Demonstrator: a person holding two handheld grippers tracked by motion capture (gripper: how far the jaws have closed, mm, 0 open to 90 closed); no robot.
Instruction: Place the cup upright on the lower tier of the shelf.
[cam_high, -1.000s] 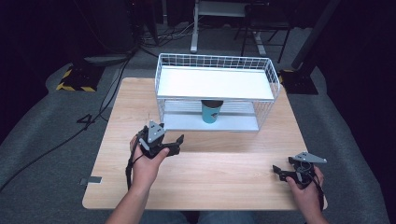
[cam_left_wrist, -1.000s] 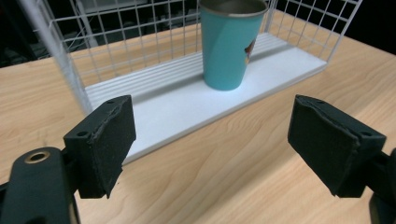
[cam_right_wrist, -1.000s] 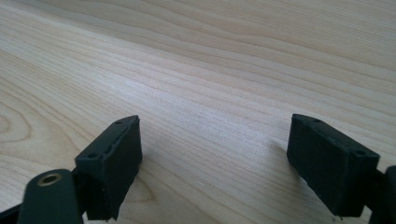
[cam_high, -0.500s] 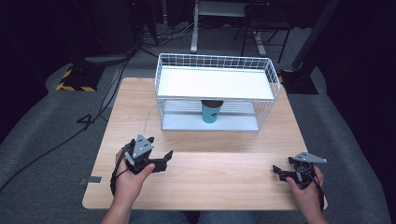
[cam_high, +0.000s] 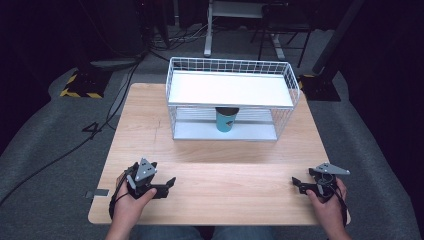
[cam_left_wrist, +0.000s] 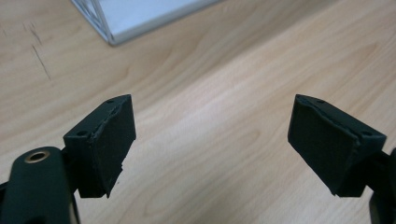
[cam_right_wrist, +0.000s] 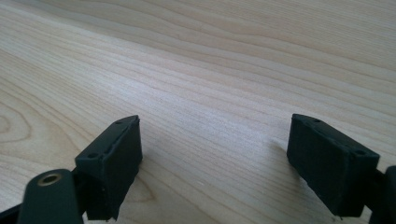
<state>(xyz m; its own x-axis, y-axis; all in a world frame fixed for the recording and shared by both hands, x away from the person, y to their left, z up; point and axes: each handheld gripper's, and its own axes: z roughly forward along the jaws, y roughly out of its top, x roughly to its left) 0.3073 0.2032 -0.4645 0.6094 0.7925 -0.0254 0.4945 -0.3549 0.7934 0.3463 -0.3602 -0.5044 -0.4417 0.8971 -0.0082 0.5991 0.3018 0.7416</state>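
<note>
A white wire rack (cam_high: 231, 92) stands at the far middle of the wooden tabletop (cam_high: 215, 165), and a teal cup (cam_high: 226, 120) sits upright on its lower shelf, under the white top shelf. Well in front of the rack, off to its left, the left hand-held gripper (cam_high: 169, 184) rests near the tabletop's front edge, jaws spread wide and empty. Off to the rack's right, the right hand-held gripper (cam_high: 298, 183) lies equally low, also released with nothing between its jaws.

Light falls from overhead onto the pale table (cam_high: 225, 190); the room beyond it is nearly black. Ahead of each tool the wood grain softens into blur, with soft shadows under the pads.
</note>
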